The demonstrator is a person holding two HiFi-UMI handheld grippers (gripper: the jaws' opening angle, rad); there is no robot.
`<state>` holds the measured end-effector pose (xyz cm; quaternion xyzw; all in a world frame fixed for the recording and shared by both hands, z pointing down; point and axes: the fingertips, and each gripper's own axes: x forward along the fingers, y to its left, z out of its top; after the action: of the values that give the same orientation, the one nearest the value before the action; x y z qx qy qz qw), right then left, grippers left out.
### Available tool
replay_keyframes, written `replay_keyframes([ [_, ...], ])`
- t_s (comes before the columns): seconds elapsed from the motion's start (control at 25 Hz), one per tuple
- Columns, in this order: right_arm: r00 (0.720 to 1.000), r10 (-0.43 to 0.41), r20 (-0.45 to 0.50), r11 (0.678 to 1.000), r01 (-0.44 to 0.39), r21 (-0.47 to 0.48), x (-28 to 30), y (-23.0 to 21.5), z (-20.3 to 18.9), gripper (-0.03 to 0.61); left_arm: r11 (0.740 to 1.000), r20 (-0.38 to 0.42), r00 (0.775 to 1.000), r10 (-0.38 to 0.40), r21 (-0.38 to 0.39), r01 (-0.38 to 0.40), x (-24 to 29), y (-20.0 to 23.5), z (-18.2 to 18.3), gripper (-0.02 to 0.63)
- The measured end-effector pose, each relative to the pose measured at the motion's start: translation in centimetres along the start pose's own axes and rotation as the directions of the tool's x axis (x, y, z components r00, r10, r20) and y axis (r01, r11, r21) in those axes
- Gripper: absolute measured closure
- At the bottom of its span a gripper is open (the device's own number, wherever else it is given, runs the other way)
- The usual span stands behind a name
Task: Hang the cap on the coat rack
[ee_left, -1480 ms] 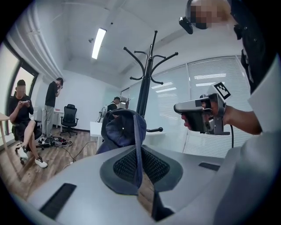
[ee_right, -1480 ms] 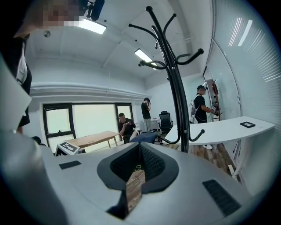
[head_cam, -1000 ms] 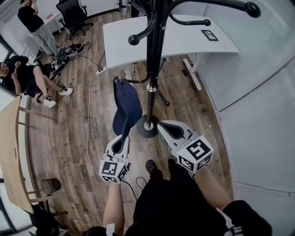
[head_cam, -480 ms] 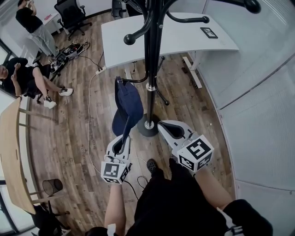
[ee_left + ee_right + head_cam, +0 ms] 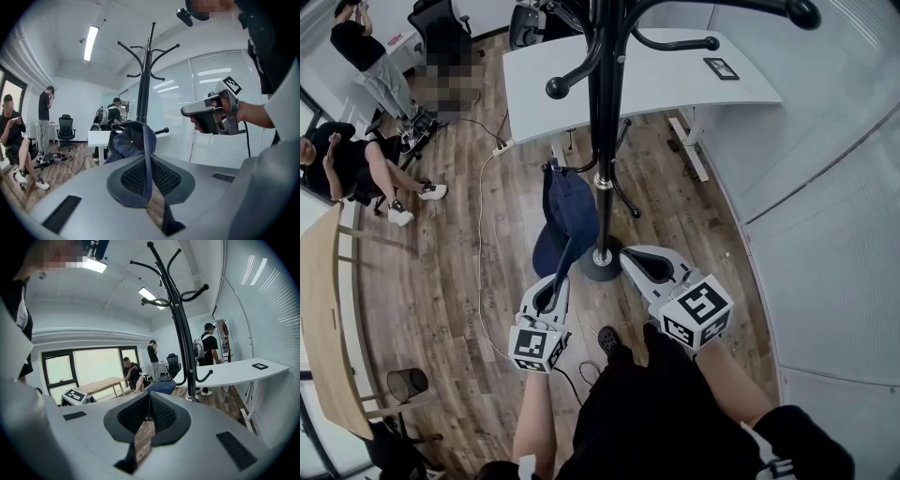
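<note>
The black coat rack (image 5: pixel 601 122) rises in front of me, its round base (image 5: pixel 602 263) on the wood floor. A navy cap (image 5: pixel 569 214) hangs upright just left of the pole, its top beside a low hook (image 5: pixel 553 170). My left gripper (image 5: pixel 561 277) is shut on the cap's brim. In the left gripper view the brim (image 5: pixel 146 171) runs edge-on between the pads and the crown (image 5: pixel 127 140) stands before the rack (image 5: pixel 145 75). My right gripper (image 5: pixel 639 259) hovers right of the base, shut with nothing in it (image 5: pixel 149 401); from there the rack (image 5: pixel 182 329) stands ahead and the cap (image 5: pixel 161 387) is low.
A white desk (image 5: pixel 666 80) stands behind the rack. Two people (image 5: pixel 352 164) are at the far left beside office chairs and floor cables (image 5: pixel 487 187). A wooden table (image 5: pixel 319 309) and a mesh bin (image 5: pixel 405 382) sit at the left. A glass wall with blinds (image 5: pixel 825 206) runs along the right.
My left gripper has carried the cap to the right, closer to the pole and the low hook. The right gripper has stayed put.
</note>
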<state>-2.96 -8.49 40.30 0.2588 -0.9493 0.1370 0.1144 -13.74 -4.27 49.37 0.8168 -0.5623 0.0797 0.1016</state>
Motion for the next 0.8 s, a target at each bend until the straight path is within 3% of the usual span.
replay_keyframes([
  [0.32,1.000,-0.003,0.000,1.000,0.003,0.005,-0.1,-0.2,0.0,0.546,0.999,-0.021,0.999,-0.035,-0.014,0.034,0.6,-1.1,-0.8,0.584],
  [0.8,1.000,-0.010,-0.004,1.000,0.010,0.007,-0.2,-0.3,-0.2,0.546,0.996,-0.046,0.999,-0.021,-0.090,0.016,1.5,-0.7,-3.0,0.584],
])
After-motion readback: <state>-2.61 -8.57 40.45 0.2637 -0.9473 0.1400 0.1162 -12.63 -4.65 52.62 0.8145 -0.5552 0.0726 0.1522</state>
